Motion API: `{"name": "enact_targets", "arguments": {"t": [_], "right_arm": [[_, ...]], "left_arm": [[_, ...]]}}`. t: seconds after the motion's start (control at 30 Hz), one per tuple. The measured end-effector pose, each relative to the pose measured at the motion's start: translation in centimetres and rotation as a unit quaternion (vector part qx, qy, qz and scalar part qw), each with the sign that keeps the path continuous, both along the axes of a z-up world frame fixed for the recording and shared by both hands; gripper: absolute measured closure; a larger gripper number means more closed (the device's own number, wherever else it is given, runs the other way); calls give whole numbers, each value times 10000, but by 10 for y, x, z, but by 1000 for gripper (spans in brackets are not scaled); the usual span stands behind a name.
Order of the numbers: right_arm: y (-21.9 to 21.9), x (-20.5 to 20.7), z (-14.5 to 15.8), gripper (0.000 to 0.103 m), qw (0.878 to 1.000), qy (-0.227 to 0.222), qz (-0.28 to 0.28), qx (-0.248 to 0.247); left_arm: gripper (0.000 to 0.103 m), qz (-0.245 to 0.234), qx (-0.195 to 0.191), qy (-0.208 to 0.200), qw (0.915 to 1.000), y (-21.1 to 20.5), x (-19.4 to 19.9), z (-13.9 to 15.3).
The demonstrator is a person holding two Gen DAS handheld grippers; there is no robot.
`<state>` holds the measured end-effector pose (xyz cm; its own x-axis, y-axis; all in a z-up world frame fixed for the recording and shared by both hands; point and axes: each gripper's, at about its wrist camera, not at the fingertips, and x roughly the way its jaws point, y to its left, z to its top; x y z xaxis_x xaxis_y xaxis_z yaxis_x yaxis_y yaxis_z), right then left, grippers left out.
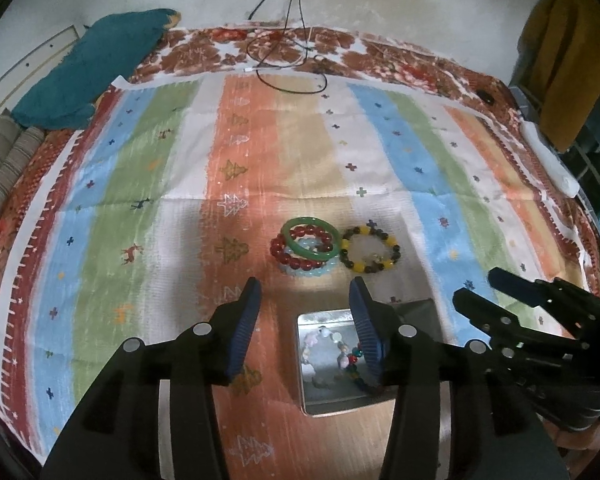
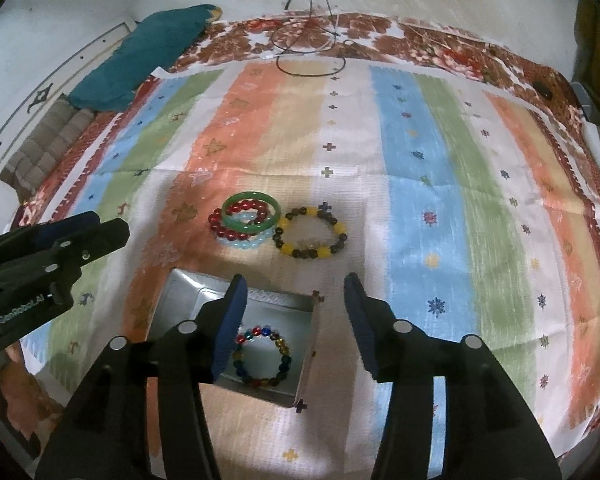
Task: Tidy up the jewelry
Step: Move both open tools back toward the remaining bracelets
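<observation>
Both grippers, left (image 1: pixel 304 320) and right (image 2: pixel 296 312), hang half-open and empty above the square metal tin (image 2: pixel 180 292) holding a multicoloured bead bracelet (image 2: pixel 262 356). Just beyond, the green jade bangle (image 2: pixel 252 212) lies tangled over red and pale-blue bead bracelets (image 2: pixel 236 232); grabbing one could drag its neighbours along.

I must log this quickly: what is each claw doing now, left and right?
Left claw: open, holding nothing, above the tin.
Right claw: open, holding nothing.
</observation>
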<state>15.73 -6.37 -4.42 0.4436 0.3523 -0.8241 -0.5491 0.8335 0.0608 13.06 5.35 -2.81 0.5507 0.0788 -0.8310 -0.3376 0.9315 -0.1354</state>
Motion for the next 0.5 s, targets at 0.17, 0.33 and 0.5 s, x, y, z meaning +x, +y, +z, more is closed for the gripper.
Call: {"name": "enact_targets", "arguments": {"t": [0.17,0.33,0.5], "right_arm": [[4,11,-4,48,9999,39,-19,-110],[9,29,-14,47,9994,97,-104,-308],[14,41,-26,41,9985,209,-95,-498]], "left_arm": [[53,12,121,246,9996,5,20,-12],[52,57,204,454,9987,14,33,-23],[52,80,253,612,9978,19,45,-32]]}}
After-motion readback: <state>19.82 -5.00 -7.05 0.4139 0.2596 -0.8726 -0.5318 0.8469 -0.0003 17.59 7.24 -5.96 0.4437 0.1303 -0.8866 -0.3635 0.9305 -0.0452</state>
